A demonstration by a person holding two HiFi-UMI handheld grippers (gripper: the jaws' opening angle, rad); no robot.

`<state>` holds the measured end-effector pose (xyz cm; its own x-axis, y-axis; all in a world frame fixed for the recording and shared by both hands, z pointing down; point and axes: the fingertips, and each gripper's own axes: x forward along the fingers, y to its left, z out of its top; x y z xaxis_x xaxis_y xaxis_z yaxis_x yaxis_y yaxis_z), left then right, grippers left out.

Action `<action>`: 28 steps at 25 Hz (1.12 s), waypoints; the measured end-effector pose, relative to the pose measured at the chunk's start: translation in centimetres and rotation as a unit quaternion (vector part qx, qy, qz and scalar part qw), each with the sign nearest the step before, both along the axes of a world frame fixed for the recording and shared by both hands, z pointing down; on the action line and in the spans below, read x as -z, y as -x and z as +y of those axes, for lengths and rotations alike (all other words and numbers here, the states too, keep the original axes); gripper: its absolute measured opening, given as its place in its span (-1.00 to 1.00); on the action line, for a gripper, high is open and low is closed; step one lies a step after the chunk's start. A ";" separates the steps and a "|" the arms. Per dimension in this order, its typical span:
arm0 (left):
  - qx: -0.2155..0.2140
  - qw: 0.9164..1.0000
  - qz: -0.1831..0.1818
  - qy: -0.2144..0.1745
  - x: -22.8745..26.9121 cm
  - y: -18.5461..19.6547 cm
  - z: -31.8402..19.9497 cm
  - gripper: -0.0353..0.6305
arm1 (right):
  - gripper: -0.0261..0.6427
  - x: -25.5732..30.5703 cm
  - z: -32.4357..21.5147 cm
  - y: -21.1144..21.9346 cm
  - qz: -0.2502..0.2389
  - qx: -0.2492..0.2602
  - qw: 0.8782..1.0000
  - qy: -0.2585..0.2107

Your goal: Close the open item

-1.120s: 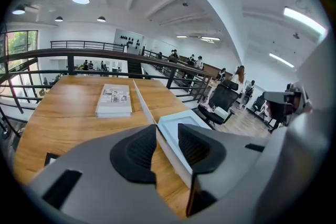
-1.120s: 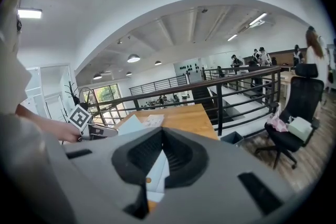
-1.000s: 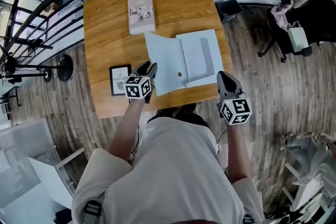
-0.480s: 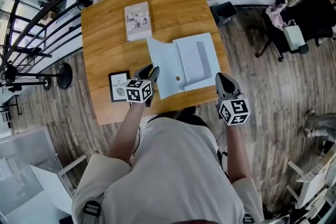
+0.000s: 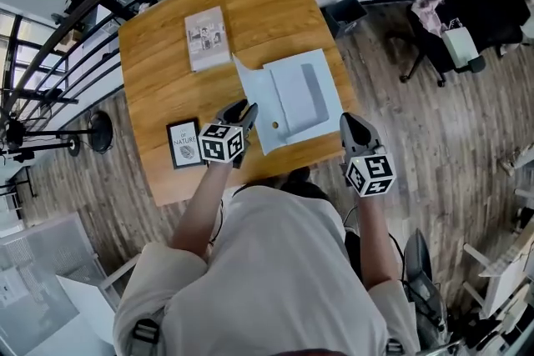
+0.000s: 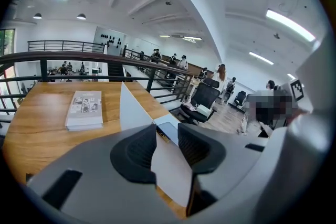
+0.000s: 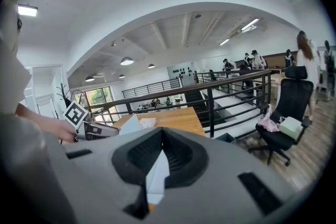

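A grey paperback book [image 5: 206,38] lay beyond the pale white open paper folder [image 5: 296,100] on the wooden counter [image 5: 158,79], with a black-covered book [image 5: 184,143] to the folder's left. The left hand-held gripper [image 5: 244,111] clamped the folder's raised left flap. The right hand-held gripper [image 5: 349,122] pinched its near right corner.

At lower centre, the person [image 5: 267,263] hides the near edge of the surface [image 5: 158,71]. The left gripper [image 5: 244,109] covers part of the folder's [image 5: 288,100] left edge. Print on the booklet [image 5: 206,38] is too small to read.
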<state>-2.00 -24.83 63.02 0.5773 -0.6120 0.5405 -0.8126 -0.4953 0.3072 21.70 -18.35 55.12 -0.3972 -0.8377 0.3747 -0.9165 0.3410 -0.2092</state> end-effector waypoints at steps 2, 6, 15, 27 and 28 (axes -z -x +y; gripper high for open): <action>-0.010 1.000 0.003 0.000 0.1 -0.9 -0.2 -0.53 | -0.91 0.0 0.1 -0.4 0.000 -0.005 1.000 0.001; -0.030 1.000 0.006 0.002 0.1 -3.3 -0.8 -0.53 | -0.91 -0.4 0.1 -1.7 -0.001 -0.015 1.000 0.005; -0.072 0.997 0.006 0.000 -0.4 -8.5 -1.9 -0.49 | -0.91 -1.8 0.9 -4.8 0.000 -0.041 0.999 0.020; -0.139 0.989 -0.038 -0.020 -2.4 -14.6 -3.2 -0.43 | -0.91 -3.1 2.2 -7.6 -0.003 -0.070 0.997 0.035; -0.145 0.988 -0.042 -0.022 -2.6 -15.1 -3.3 -0.42 | -0.91 -3.2 2.3 -7.9 -0.003 -0.074 0.997 0.036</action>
